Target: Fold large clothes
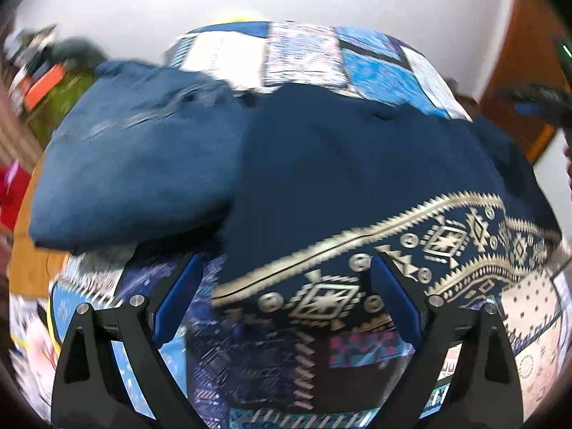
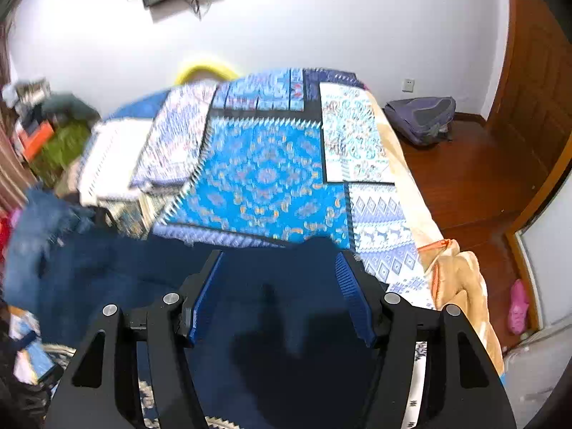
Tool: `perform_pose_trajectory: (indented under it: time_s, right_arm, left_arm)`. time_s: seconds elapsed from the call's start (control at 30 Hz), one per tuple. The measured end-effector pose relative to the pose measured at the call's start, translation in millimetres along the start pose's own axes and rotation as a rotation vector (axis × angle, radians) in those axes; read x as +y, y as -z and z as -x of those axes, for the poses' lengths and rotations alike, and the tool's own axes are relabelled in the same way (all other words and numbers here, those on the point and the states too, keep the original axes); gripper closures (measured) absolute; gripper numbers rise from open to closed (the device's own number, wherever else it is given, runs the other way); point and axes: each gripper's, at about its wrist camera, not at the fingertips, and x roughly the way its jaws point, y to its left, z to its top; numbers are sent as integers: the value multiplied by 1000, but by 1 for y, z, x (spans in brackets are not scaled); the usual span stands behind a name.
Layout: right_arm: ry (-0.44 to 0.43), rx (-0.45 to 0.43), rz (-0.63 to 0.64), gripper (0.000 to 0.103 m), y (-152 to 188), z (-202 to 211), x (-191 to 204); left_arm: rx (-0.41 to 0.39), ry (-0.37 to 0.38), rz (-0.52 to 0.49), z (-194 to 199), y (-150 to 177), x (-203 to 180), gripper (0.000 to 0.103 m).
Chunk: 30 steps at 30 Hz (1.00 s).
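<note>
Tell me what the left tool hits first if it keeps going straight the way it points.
Most likely the patterned hem of the dark blue garment; it lies right between the open left tool, though blur makes depth uncertain.

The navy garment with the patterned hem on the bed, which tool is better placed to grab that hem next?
Probably left: the open left tool already straddles the patterned hem, which the right wrist view barely shows.

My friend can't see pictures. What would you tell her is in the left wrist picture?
A dark blue garment with a gold patterned border lies spread on a patchwork bedspread, beside folded blue jeans. The left gripper hovers open just above the garment's border, holding nothing.
</note>
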Motion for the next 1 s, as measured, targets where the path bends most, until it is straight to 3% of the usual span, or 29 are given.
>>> perform_pose_trajectory:
  time_s: [0.13,0.3,0.63,0.93,1.0]
  right_arm:
    - [-18,-6,24,44,9,24,-3]
    - [-47,35,116,44,35,33,14]
    - [-125,99,217,44,95,46,41]
    - [-148,156,172,44,121,33,43]
    - [-152,170,151,44,122,29,41]
  left_arm:
    - [6,4,86,7,8,21,8]
    - [24,68,210,14,25,36,8]
    - [141,384,537,-26,65,54,8]
    - [53,495,710,-61,47,62,9]
    - [37,494,713,-62,42,57,16]
